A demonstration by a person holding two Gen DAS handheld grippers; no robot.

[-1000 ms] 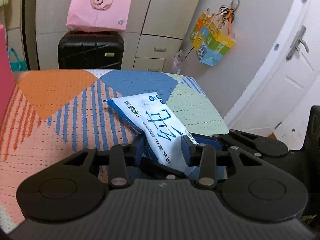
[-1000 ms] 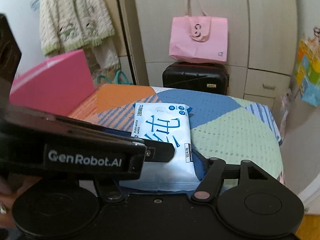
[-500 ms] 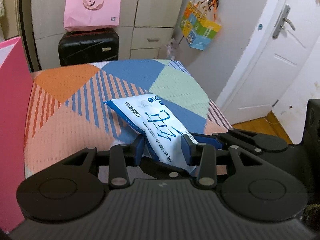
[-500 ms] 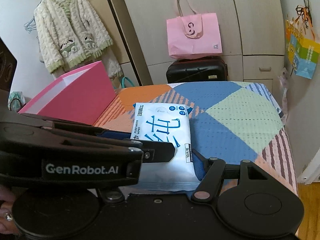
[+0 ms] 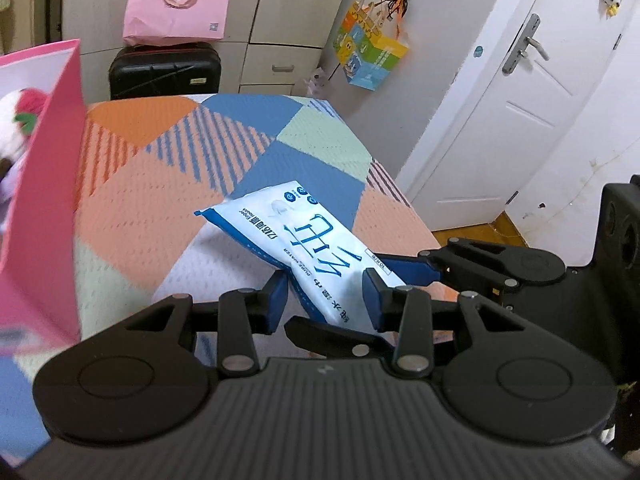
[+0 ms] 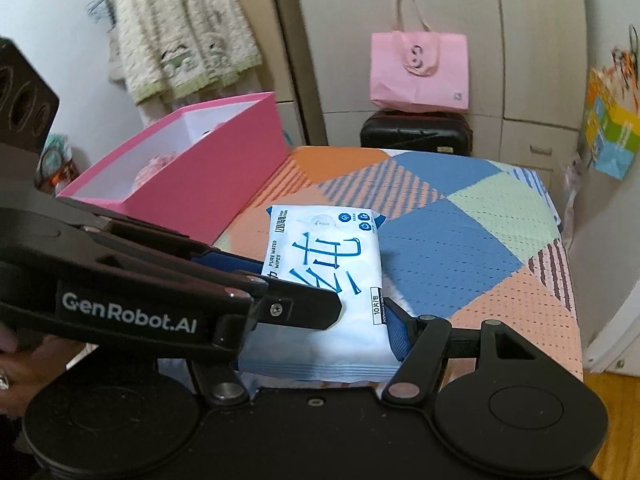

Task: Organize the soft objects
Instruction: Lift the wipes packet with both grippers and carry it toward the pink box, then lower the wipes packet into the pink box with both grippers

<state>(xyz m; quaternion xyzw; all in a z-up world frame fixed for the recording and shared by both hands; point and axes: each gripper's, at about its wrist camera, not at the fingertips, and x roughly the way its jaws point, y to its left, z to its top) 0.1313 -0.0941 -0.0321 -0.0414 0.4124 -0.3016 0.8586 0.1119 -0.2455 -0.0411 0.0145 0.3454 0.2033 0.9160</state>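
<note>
A white and blue pack of wet wipes (image 5: 304,240) is held in the air above the patchwork bedspread (image 5: 168,184). My left gripper (image 5: 325,300) is shut on its near end. My right gripper (image 6: 320,320) is shut on the same pack (image 6: 324,264), and its blue pad (image 6: 396,336) presses the pack's right edge. The left gripper's arm crosses the right wrist view and hides the right gripper's left finger. A pink box (image 6: 188,164) stands open at the left, with a plush toy (image 5: 20,120) inside it.
A black suitcase (image 5: 164,72) with a pink bag (image 5: 178,4) on top stands beyond the bed. A colourful bag (image 5: 370,58) hangs on the wall by a white door (image 5: 520,120). A knitted cardigan (image 6: 180,28) hangs behind the box.
Both grippers have risen and pulled back with the pack. More of the bedspread shows below, and the pink box has come into the left wrist view.
</note>
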